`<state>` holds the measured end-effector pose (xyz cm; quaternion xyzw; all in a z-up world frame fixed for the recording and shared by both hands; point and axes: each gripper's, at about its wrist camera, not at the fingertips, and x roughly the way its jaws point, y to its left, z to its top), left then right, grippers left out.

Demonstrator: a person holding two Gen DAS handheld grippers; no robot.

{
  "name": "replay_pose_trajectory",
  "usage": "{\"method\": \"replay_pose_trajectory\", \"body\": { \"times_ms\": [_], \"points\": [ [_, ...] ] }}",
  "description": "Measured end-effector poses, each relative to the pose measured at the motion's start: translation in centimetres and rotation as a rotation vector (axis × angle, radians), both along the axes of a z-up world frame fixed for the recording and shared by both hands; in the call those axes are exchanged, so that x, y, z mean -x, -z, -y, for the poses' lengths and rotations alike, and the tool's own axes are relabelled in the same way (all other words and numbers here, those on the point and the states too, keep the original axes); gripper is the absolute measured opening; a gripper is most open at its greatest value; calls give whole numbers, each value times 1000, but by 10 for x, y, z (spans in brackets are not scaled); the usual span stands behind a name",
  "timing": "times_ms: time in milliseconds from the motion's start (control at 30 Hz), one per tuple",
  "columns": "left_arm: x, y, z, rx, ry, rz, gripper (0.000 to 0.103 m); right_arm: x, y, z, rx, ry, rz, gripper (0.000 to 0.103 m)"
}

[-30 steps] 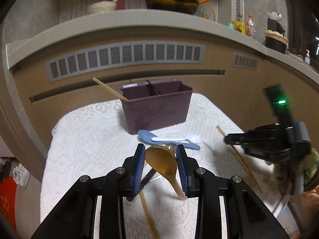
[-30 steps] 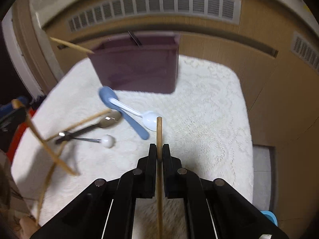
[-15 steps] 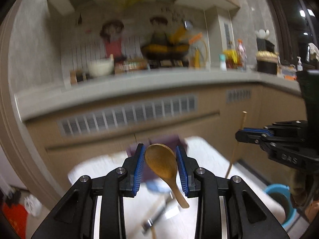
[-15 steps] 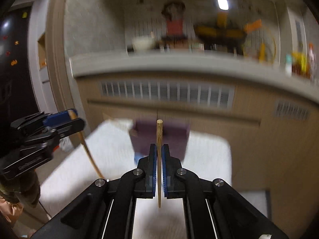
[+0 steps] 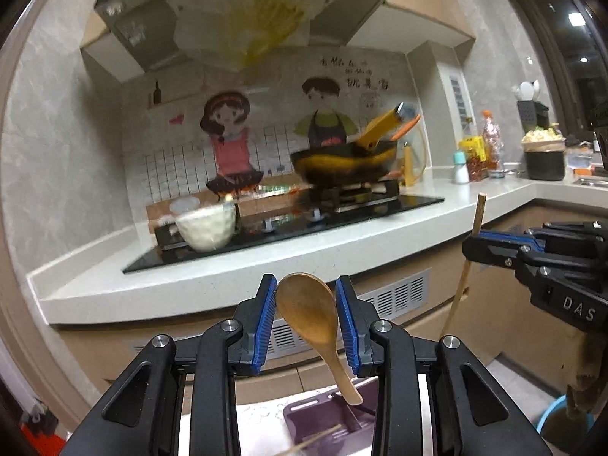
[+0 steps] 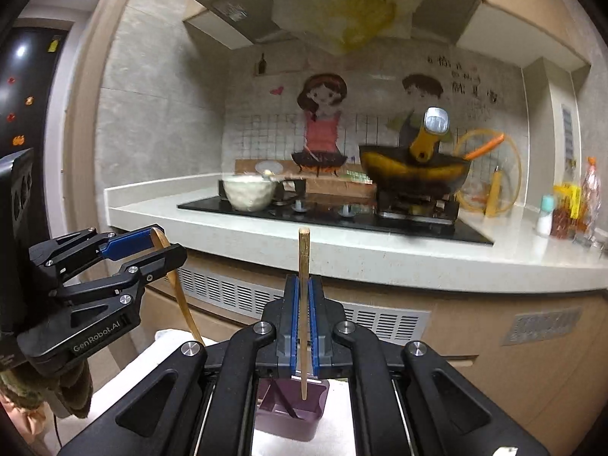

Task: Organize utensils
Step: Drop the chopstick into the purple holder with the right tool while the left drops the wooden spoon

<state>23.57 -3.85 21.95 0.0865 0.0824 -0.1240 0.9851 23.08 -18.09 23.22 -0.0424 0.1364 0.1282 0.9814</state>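
Left wrist view: a wooden spoon (image 5: 308, 313) is clamped by its bowl in the left gripper (image 5: 306, 319), handle hanging over the purple utensil holder (image 5: 326, 423). A chopstick (image 6: 303, 304), held upright mid-shaft, is pinched by the nearly closed right gripper (image 6: 303, 319) above the same holder. Both are judged light, stiff and smooth, the spoon's curved bowl likely to slip.

This is a home kitchen. A pale stone counter (image 5: 212, 285) carries a black glass gas hob (image 6: 334, 216) with a dark wok (image 6: 412, 171) on the right burner and a white bowl (image 6: 249, 192) to the left. A range hood (image 5: 243, 11) hangs above, a cartoon cook sticker (image 5: 228, 144) covers the tiled wall, and bottles (image 5: 482, 152) stand far right.
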Motion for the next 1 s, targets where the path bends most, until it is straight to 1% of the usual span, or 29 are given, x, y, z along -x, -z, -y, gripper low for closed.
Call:
{"method": "replay_pose_trajectory", "body": {
  "times_ms": [133, 200, 233, 267, 300, 367, 400, 433, 467, 500, 533, 567, 633, 700, 733, 767, 800, 867, 933, 1000],
  "points": [
    [-52, 35, 4, 18, 1, -107, 33, -43, 36, -2, -25, -6, -95, 6],
    [-78, 59, 7, 18, -1, -173, 33, -67, 64, -7, -20, -9, -157, 6],
    [-88, 72, 9, 18, 3, -209, 33, -75, 76, -8, -18, -14, -185, 6],
    [-101, 88, 11, 17, 15, -265, 33, -83, 89, -10, -18, -19, -219, 6],
    [-108, 100, 12, 16, 22, -301, 33, -94, 106, -11, -18, -24, -263, 6],
    [-120, 125, 15, 10, 35, -369, 35, -107, 129, -13, -17, -34, -327, 6],
    [-125, 137, 16, 6, 39, -397, 36, -117, 144, -13, -27, -43, -377, 6],
    [-130, 145, 16, 6, 41, -419, 37, -123, 154, -13, -38, -52, -413, 7],
    [-133, 152, 15, 13, 45, -438, 39, -131, 166, -13, -48, -67, -461, 12],
    [-133, 156, 13, 27, 48, -447, 40, -136, 175, -12, -56, -73, -492, 15],
    [-132, 159, 10, 41, 49, -447, 40, -139, 182, -11, -61, -67, -516, 23],
    [-128, 157, 6, 57, 51, -439, 42, -140, 188, -10, -55, -55, -524, 25],
    [-117, 152, -2, 79, 52, -411, 48, -135, 194, -10, -29, -34, -517, 27],
    [-102, 149, -8, 80, 62, -385, 59, -122, 194, -10, 4, -17, -493, 28],
    [-92, 148, -11, 67, 67, -374, 60, -116, 194, -11, 17, -17, -483, 30],
    [-79, 150, -12, 37, 70, -368, 60, -107, 194, -12, 33, -17, -472, 34],
    [-71, 152, -13, 12, 71, -370, 60, -96, 194, -13, 55, -14, -457, 35],
    [-50, 162, -14, -44, 77, -385, 60, -77, 198, -15, 84, -17, -446, 41],
    [-35, 173, -16, -81, 80, -415, 60, -60, 207, -21, 112, -38, -465, 43],
    [-20, 191, -20, -109, 90, -481, 60, -47, 220, -27, 136, -61, -499, 43]
  ]
}}
